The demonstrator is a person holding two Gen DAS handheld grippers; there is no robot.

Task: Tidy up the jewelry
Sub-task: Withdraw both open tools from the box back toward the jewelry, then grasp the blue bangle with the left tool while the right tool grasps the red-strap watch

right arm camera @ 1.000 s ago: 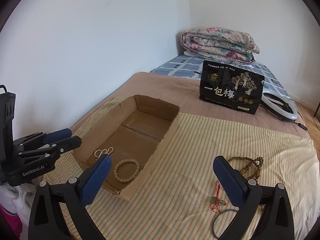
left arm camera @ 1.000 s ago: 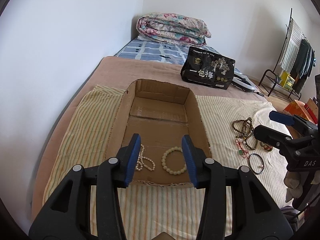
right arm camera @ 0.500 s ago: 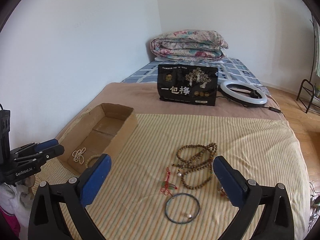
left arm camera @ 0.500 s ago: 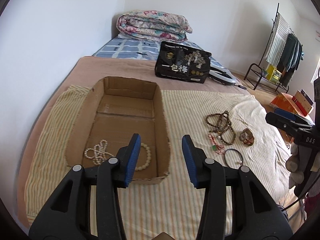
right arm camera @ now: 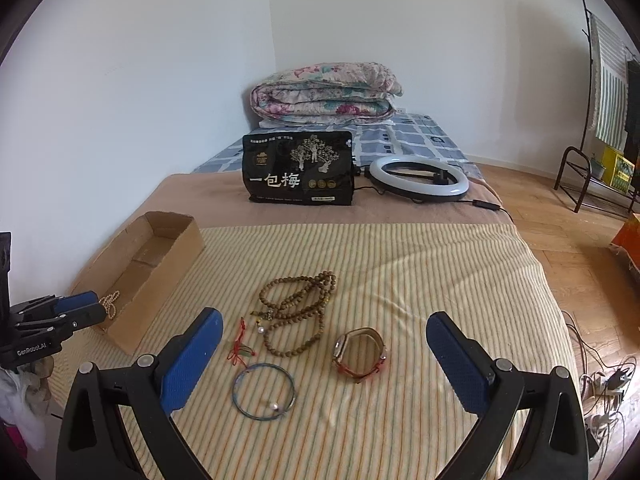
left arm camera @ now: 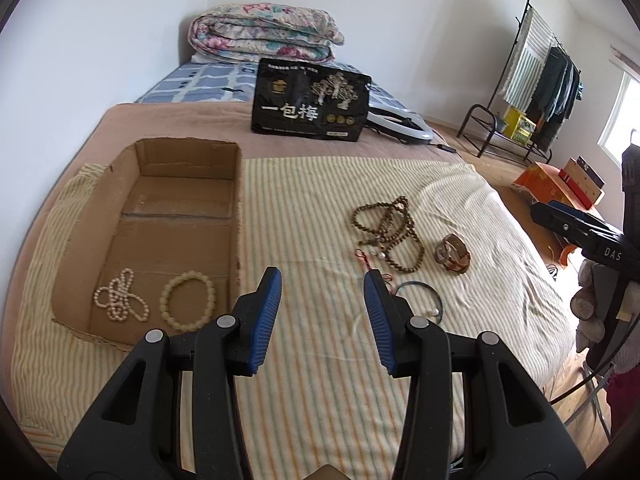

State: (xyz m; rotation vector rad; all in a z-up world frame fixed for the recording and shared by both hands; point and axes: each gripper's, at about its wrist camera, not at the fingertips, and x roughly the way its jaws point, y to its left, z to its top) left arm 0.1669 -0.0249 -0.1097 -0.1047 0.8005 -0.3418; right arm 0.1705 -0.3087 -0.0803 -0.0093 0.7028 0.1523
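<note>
A cardboard box [left arm camera: 120,184] lies on the striped cloth and holds a pearl strand [left arm camera: 120,296] and a pale bead bracelet [left arm camera: 187,300]. To its right lie brown prayer beads [right arm camera: 298,312], a red cord charm [right arm camera: 240,346], a thin blue bangle with a pearl [right arm camera: 264,391] and a watch [right arm camera: 360,354]. My left gripper [left arm camera: 322,294] is open and empty above the cloth, just right of the box. My right gripper [right arm camera: 324,340] is wide open and empty, over the loose jewelry.
A black snack bag [right arm camera: 298,174] stands behind the cloth, with a ring light [right arm camera: 418,180] beside it and a folded quilt [right arm camera: 324,94] at the wall. A clothes rack [left arm camera: 532,92] and cables on the wood floor [right arm camera: 600,380] are off the bed's right edge.
Both grippers have swung right, from over the box toward the loose jewelry. Both stay open and empty. The jewelry has not moved.
</note>
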